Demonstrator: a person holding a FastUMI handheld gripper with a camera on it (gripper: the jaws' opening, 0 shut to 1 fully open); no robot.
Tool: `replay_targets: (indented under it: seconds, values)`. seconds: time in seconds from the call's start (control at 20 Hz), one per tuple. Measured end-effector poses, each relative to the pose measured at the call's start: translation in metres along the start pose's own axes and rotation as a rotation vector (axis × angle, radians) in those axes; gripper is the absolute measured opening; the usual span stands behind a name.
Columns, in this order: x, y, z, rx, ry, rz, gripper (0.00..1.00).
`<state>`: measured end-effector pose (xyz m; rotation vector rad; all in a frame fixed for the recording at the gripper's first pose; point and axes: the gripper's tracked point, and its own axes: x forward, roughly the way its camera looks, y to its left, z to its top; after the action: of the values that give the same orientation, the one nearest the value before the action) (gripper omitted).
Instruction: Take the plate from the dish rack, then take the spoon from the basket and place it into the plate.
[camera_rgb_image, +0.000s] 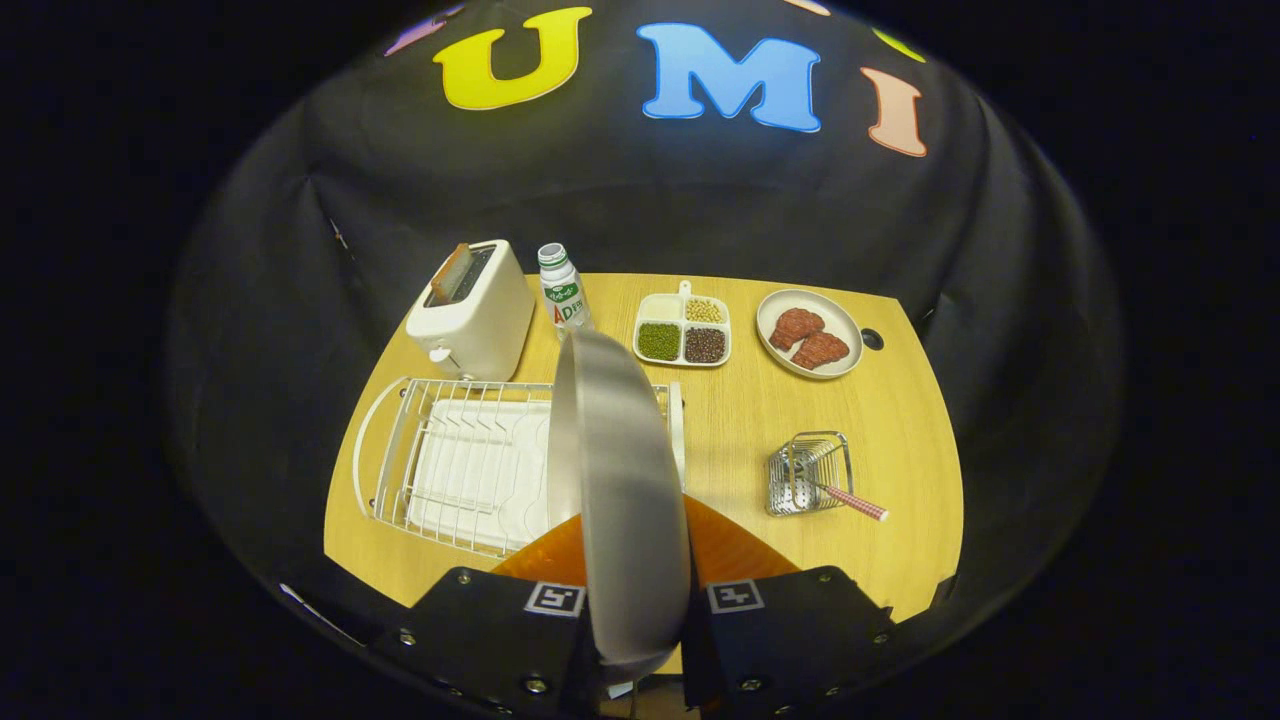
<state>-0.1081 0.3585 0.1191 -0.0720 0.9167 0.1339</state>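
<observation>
One wooden table (900, 440), crowded. Far left, white dish rack (460, 465), toaster (475, 310) behind. Plate (615, 480) on edge, long axis running near to far, clenched between both fingers of the gripper (640, 640). Right, wire basket (810, 472); spoon (850, 498) inside, handle pointing near-right. Far, bottle (562, 290) with label lettering too small to read.

Worktop (880, 420) evenly lit from above; short soft shadows. Plate (620, 480) close to lens, blurred, with dull sheen. Strong fisheye bending toward edges; wall dim.
</observation>
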Motion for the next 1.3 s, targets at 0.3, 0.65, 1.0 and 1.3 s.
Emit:
replay_targets:
  seconds: [0.3,0.65,1.0,1.3]
  values:
    - [-0.039,-0.031,-0.038,0.055,-0.029,0.120,0.30]
    - [-0.032,-0.090,-0.111,0.099,-0.030,0.174,0.30]
    - [0.007,-0.147,-0.170,0.258,0.052,0.111,0.30]
    - [0.063,-0.166,-0.211,0.457,0.105,0.171,0.30]
